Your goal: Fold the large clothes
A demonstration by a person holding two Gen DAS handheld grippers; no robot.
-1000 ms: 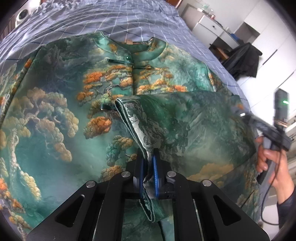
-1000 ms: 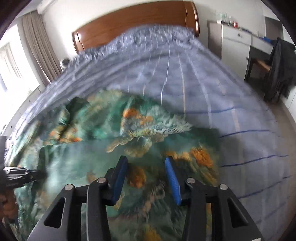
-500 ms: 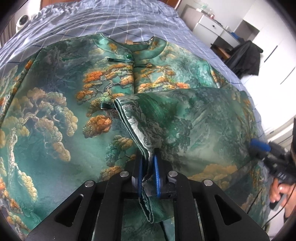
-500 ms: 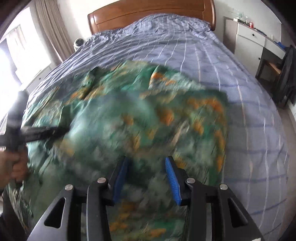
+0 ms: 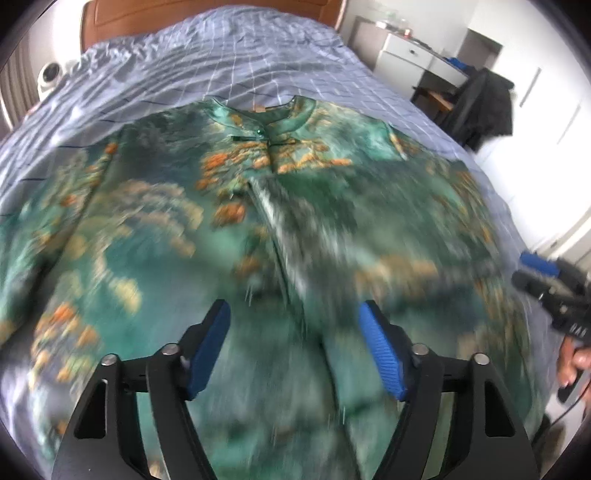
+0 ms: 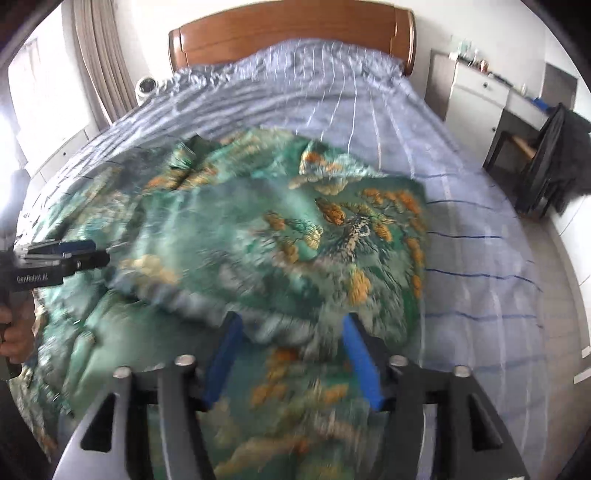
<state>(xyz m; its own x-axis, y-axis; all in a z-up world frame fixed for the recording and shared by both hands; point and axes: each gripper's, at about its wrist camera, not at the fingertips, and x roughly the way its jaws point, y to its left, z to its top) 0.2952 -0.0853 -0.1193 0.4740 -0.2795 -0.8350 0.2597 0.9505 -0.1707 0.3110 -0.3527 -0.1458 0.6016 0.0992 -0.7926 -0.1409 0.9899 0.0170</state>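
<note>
Both tools are spreading their blue pads at this moment, and neither grips anything. From the left wrist view, the left tool hangs over the green garment with its pads wide apart and only blurred fabric beneath the gap, nothing pinched between them. The right tool looks the same from its own camera: pads parted, cloth lying below them but not clamped.

That garment, a large green piece printed with orange and tan trees, lies spread across the bed, which wears a blue-grey checked cover. Its collar points toward the wooden headboard. One side has been laid over the middle, leaving a long folded edge running down from below the collar.

Each tool also shows at the border of the other's view, with a hand on the grip. A dark coat hangs over a chair beside the bed, near a white cabinet.
</note>
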